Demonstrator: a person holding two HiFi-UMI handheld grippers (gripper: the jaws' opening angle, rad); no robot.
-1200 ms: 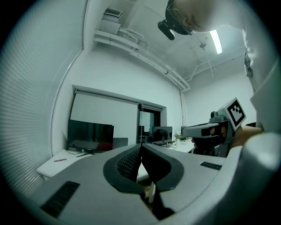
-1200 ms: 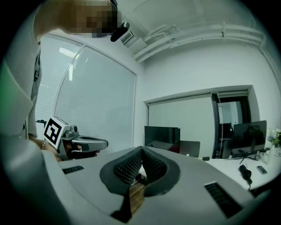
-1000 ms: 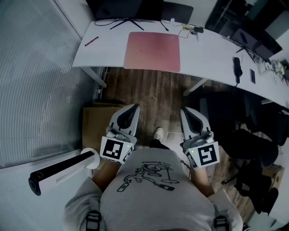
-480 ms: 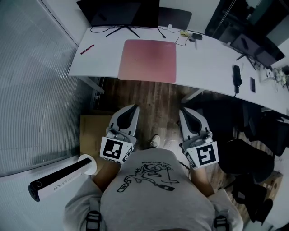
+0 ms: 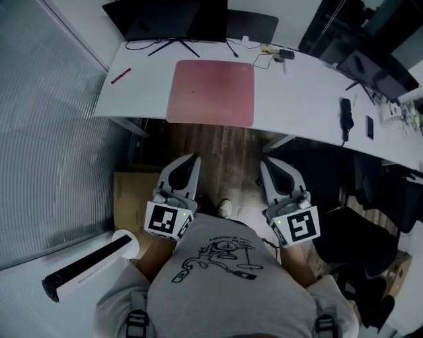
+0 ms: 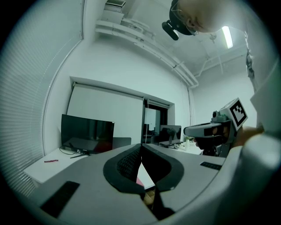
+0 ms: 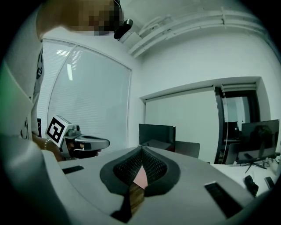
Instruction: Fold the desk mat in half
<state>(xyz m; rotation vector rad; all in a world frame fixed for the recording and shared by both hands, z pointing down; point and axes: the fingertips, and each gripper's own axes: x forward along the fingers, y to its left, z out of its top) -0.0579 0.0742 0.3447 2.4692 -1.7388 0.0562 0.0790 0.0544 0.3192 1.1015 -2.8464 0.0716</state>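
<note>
Closer now, flat pink rectangular desk mat (image 5: 210, 92) on white desk (image 5: 297, 99), black monitor (image 5: 165, 16) cut off above, my left gripper (image 5: 193, 157) and right gripper (image 5: 266, 162) closed, empty.

Head view: set high over person, aimed steeply down; left gripper (image 5: 190, 160) and right gripper (image 5: 267, 163) near below. Gripper views: aimed level along jaws. Desk mat (image 5: 210, 92), monitor (image 5: 165, 16) ahead of tongs shared.

No words, numbers or brands legible anywhere. Black-and-white square marker (image 5: 165, 220) on left gripper (image 5: 190, 160) cube, second marker (image 5: 301, 226) on right gripper (image 5: 269, 163) cube: patterns only, no letters. Shirt (image 5: 225, 290) print: line drawing, no readable lettering.
</note>
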